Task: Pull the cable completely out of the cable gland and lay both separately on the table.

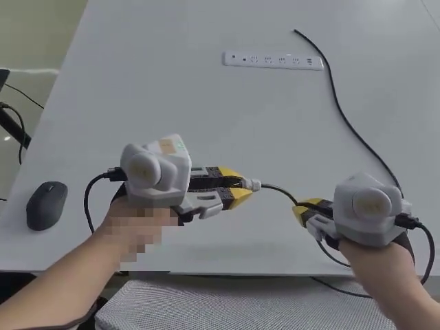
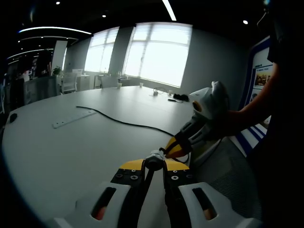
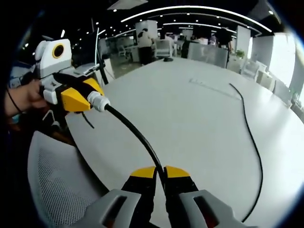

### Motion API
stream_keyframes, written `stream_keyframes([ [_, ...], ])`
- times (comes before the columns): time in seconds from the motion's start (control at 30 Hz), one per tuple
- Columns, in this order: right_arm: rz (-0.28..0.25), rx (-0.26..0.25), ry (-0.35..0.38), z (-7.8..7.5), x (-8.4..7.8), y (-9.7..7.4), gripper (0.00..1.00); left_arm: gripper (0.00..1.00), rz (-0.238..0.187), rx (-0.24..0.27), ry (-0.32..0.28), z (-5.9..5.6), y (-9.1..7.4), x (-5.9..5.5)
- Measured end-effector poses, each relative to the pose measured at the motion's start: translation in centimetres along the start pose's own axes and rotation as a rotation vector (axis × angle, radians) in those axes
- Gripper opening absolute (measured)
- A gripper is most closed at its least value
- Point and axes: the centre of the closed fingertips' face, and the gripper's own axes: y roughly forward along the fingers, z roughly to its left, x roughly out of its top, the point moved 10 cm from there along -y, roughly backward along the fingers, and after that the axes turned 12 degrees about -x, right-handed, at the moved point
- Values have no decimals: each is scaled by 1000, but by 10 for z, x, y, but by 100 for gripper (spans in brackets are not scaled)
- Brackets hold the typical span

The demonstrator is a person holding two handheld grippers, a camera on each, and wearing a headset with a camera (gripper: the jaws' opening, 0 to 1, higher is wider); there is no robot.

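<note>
White plastic cable gland (image 1: 253,184), one, on one thin black cable (image 1: 280,190); my left claw (image 1: 238,188) clenches the gland, right claw (image 1: 304,208) grips the cable.

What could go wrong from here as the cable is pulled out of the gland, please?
1. The left claw pinches the cable gland only at its tips, so a hard pull by the right claw on the cable might tear it loose.
2. Both hang near the front edge of the table; a freed part could drop off it.
</note>
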Motion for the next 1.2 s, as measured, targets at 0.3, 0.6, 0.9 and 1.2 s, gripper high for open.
stream_keyframes([
  [0.3, -103, 34, -204, 8, 25, -14, 11, 15, 4, 4, -2, 0, 1, 0],
  [0.6, -189, 74, -472, 33, 54, -15, 13, 15, 8, -2, -6, 0, 2, 1],
  [0.9, -226, 100, -585, 47, 64, -11, 9, 15, 12, -11, -10, -1, 2, 0],
  [1.2, -224, 100, -611, 47, 63, -11, 1, 15, 13, -15, -10, 0, 3, 0],
])
